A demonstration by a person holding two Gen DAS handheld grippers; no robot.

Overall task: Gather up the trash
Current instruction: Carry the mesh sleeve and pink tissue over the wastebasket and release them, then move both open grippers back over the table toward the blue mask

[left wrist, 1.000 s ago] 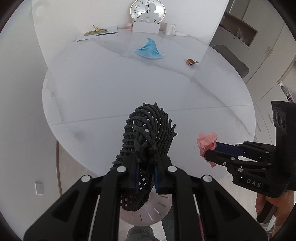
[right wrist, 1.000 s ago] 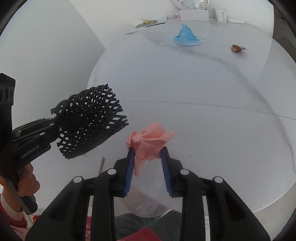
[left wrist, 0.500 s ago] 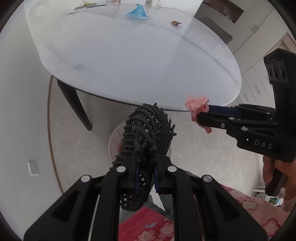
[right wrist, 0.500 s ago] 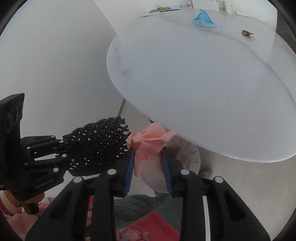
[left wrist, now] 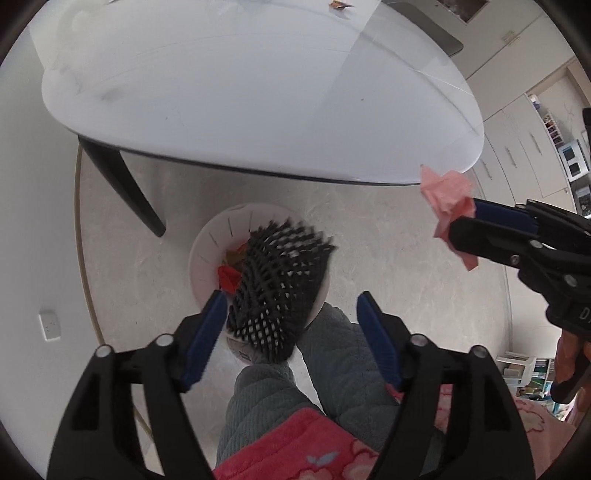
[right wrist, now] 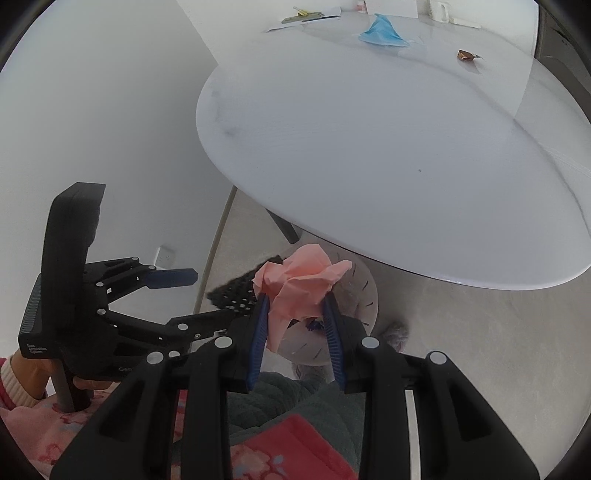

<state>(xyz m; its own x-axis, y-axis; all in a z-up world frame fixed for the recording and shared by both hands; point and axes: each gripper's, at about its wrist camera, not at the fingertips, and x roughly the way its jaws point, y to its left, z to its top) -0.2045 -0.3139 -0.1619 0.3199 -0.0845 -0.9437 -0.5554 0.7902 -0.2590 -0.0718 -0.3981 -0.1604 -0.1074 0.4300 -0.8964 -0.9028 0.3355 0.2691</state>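
Your left claw (left wrist: 288, 325) standing wide open, jaws just opening; black net (left wrist: 280, 291) loose between them, blurred, touching neither pad, over white bin (left wrist: 207, 254) on floor. Red and brown scraps lying in bin. Your right claw (right wrist: 295, 314) squeezing pink paper ball (right wrist: 299, 284) above bin. Blue mask (right wrist: 382, 31) and brown wrapper (right wrist: 466, 55) lying far off on tabletop (right wrist: 369, 147).
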